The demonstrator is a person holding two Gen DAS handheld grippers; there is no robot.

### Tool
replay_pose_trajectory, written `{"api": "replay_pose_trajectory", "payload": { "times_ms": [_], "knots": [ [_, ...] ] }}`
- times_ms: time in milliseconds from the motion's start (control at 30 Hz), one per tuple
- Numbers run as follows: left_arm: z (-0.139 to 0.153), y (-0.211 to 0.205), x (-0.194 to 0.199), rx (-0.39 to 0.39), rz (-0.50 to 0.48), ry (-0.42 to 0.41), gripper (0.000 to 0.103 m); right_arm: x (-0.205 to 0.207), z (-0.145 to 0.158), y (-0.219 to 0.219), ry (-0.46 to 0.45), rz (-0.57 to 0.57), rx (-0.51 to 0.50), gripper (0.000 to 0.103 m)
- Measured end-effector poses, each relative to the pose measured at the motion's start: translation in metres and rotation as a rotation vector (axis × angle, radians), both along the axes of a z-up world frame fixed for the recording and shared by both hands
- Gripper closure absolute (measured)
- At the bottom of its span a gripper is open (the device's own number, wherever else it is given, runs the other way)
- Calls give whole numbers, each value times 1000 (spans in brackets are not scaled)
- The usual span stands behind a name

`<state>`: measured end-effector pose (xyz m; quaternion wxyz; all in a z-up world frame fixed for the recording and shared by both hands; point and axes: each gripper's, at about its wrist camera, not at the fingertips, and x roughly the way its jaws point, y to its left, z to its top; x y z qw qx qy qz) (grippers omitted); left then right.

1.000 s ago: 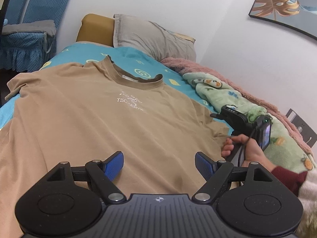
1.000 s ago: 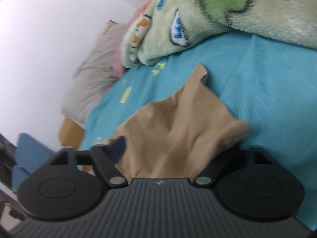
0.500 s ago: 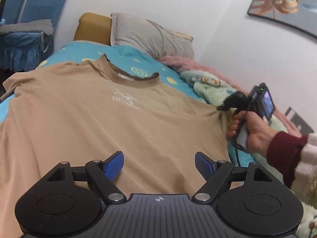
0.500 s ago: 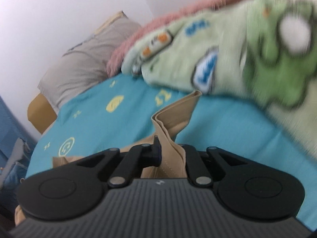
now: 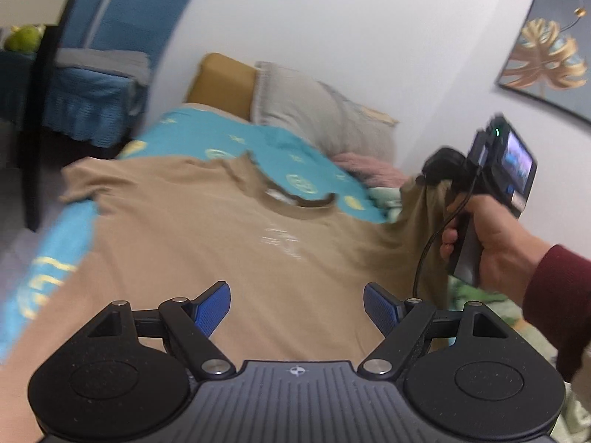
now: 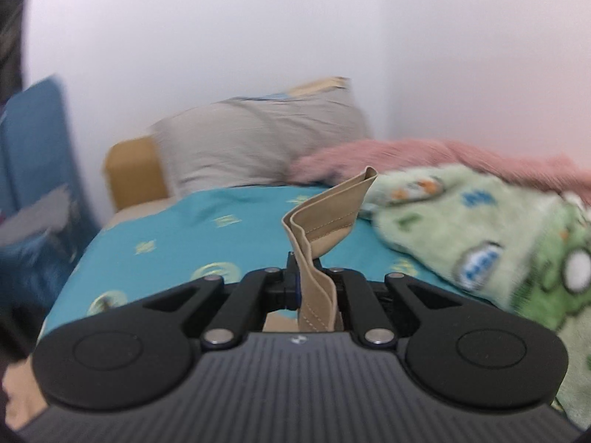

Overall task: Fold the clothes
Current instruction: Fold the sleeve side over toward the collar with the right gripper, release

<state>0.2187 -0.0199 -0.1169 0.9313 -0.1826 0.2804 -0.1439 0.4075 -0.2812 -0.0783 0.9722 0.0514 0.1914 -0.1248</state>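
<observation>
A tan T-shirt (image 5: 207, 243) lies front up on the teal bedsheet (image 5: 291, 151), collar toward the pillows. My left gripper (image 5: 297, 304) hovers open above the shirt's lower middle, nothing between its blue pads. My right gripper (image 6: 314, 277) is shut on the shirt's right sleeve (image 6: 328, 217), whose hem sticks up past the jaws. In the left wrist view that right gripper (image 5: 436, 177), held by a hand in a dark red sleeve, lifts the sleeve (image 5: 417, 214) well above the bed at the right.
A grey pillow (image 5: 314, 110) and a mustard cushion (image 5: 221, 81) lie at the head of the bed. A green cartoon blanket (image 6: 498, 243) and a pink blanket (image 6: 424, 155) line the wall side. A blue covered chair (image 5: 96, 74) stands beyond the bed's far left.
My right gripper closed on the sleeve, rolled upright and rose, pulling the sleeve up off the bed. My left gripper lifted a little and stayed open.
</observation>
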Motion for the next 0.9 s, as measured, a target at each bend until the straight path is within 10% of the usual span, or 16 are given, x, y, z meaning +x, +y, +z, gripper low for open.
{"api": "replay_pose_trajectory", "payload": {
  "times_ms": [300,533,567,633,667,900],
  "knots": [
    [1,60,14,70,147,33,22,49,-76,137,149,218,-96,96],
    [-17,62,25,93,123,79,22,68,-106,151,218,264,-71,91],
    [-18,61,25,99,119,82,22,65,-103,149,220,275,-56,83],
    [-19,60,25,97,117,90,22,55,-97,145,221,302,-30,19],
    [-19,60,25,93,117,90,22,50,-93,143,221,315,-17,11],
    [-7,57,14,155,144,36,21,-47,-38,126,152,386,51,14]
  ]
}}
